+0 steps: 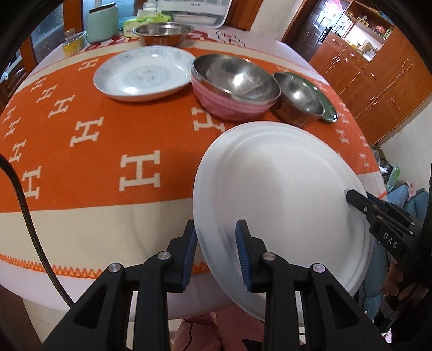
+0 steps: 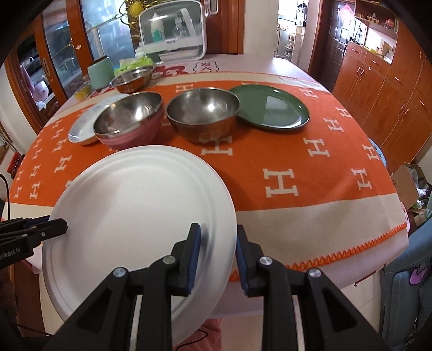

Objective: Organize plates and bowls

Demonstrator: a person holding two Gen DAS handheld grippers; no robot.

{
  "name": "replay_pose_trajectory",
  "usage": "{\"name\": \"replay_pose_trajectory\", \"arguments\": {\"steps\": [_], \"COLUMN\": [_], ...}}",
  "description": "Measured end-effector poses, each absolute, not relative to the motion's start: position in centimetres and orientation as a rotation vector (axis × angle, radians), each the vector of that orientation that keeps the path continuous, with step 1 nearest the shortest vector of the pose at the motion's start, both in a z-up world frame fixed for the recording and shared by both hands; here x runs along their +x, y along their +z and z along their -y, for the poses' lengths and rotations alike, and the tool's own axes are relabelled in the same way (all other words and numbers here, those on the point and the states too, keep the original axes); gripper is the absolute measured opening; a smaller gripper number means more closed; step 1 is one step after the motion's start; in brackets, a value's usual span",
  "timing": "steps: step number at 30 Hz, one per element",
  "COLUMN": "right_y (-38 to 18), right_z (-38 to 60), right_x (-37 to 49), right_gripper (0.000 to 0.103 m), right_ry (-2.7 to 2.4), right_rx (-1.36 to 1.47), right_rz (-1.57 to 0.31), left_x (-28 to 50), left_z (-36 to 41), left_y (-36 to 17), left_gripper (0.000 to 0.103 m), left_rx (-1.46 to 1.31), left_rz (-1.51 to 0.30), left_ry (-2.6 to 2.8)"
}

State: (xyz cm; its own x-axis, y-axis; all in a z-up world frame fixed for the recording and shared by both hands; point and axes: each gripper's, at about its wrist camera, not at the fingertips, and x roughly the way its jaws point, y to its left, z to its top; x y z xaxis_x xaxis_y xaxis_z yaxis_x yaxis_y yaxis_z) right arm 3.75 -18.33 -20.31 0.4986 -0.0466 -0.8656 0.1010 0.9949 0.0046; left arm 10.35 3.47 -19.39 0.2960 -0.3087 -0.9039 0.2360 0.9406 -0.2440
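Observation:
A white paper plate (image 1: 283, 189) (image 2: 140, 199) hangs tilted over the near edge of the table, held at two opposite sides. My left gripper (image 1: 216, 248) is shut on its left rim, and my right gripper (image 2: 218, 251) is shut on its right rim. Each one's fingertip shows in the other's view: the right gripper (image 1: 351, 197), the left gripper (image 2: 62, 225). Further back on the orange cloth stand a white and blue patterned plate (image 1: 144, 73) (image 2: 81, 132), a pink bowl with a steel inside (image 1: 235, 81) (image 2: 129, 116), a steel bowl (image 1: 299, 97) (image 2: 202, 113) and a green plate (image 1: 329, 108) (image 2: 272, 108).
Another steel bowl (image 1: 162, 32) (image 2: 131, 78), a mint green container (image 1: 102, 24) (image 2: 100, 73) and a glass jar (image 1: 74, 43) stand at the table's far side, before a white appliance (image 2: 172, 32). Wooden cabinets (image 2: 378, 89) line the right wall. A black cable (image 1: 24, 205) hangs at the left.

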Motion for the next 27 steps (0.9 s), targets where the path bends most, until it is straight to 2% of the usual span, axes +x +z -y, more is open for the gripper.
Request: {"name": "replay_pose_trajectory", "arguments": {"steps": [20,23,25,27], "right_y": [-23.3,-22.8,-22.6,-22.3], "right_z": [19.1,19.3,19.3,19.4], "right_x": [7.7,8.4,8.9,9.3], "right_gripper": [0.031,0.046,0.062,0.065], "right_ry": [0.095,0.164,0.201,0.228], "right_rx": [-0.112,-0.129,-0.148,-0.169], "right_rz": [-1.202,-1.211,-1.221,-1.225], "left_x": [13.1,13.5,13.7,13.8], "left_z": [-1.8,-1.5,-1.4,-1.5], "left_y": [-21.8,-21.5,-21.2,-20.7], "left_gripper": [0.029,0.033,0.038,0.042], "left_rx": [-0.075,-0.072,-0.064,-0.062], "left_rz": [-1.32,-1.326,-1.336,-1.335], "left_ry": [-0.287,-0.276,-0.259,-0.245]}}
